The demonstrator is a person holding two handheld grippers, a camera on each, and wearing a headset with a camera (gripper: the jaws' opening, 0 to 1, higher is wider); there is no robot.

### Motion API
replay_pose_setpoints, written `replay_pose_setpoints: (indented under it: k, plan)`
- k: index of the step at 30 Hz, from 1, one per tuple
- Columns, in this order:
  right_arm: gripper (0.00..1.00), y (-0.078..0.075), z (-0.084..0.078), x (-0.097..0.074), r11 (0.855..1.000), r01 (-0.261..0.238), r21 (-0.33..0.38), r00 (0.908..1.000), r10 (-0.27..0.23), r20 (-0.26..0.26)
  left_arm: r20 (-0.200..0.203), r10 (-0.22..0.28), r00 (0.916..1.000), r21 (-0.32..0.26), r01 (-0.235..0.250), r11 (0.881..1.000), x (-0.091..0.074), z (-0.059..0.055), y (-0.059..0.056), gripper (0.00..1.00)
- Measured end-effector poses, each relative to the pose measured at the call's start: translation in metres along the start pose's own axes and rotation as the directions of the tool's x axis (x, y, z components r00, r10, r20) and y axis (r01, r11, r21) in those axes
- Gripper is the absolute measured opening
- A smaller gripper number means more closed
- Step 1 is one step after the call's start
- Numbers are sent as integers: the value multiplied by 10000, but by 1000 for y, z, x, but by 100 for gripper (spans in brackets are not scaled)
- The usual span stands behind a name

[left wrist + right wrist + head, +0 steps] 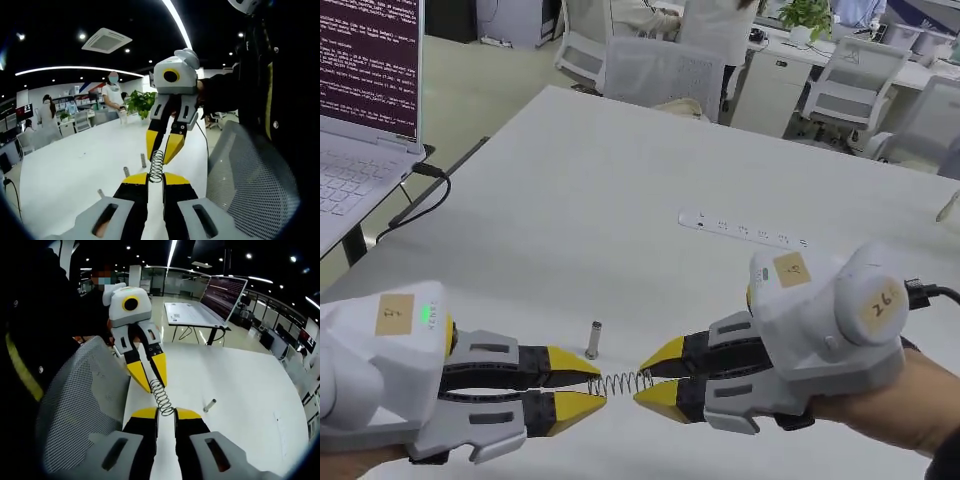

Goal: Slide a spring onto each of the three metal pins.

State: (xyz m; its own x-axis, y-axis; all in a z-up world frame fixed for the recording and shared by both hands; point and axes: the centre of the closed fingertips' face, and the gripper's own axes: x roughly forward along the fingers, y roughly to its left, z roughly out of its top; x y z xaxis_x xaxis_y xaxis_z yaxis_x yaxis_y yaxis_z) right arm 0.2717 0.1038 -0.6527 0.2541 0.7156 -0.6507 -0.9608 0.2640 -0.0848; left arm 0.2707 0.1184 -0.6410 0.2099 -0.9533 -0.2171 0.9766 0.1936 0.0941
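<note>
A small coil spring [620, 381] hangs level above the white table [620, 200], stretched between the two grippers. My left gripper [588, 386] comes in from the lower left and pinches one end of the spring between its yellow tips. Facing it from the right, my right gripper [652, 377] pinches the other end. One upright metal pin [594, 340] stands just behind the spring. In the left gripper view the spring [156, 165] runs from my left gripper [156, 177] to the right gripper [163, 150], with three pins [143, 160] [126, 171] [101, 193] on the table beyond.
An open laptop [360, 90] with a black cable [420, 205] sits at the table's left edge. A white power strip [745, 230] lies at the far right. Office chairs [665, 70] stand behind the table. A mesh chair [80, 405] is close to the near edge.
</note>
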Motion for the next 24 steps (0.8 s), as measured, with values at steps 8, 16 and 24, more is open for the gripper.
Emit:
replay_pose_setpoints:
  k: [8,16,24]
  plan:
    - [8,3,5,-3,9998,-83,-172,9998,80,-155,-185,-6,9998,36,7,10000,2,-6,0,2]
    - [8,8,15,-2,9984,-204,-527,9993,187,-331,-403,-34,9992,6,34,10000,7,-15,1,2]
    - [8,12,21,0,9921,-504,-1150,9948,397,-933,-455,-147,9989,-32,145,9999,14,-18,-1,2]
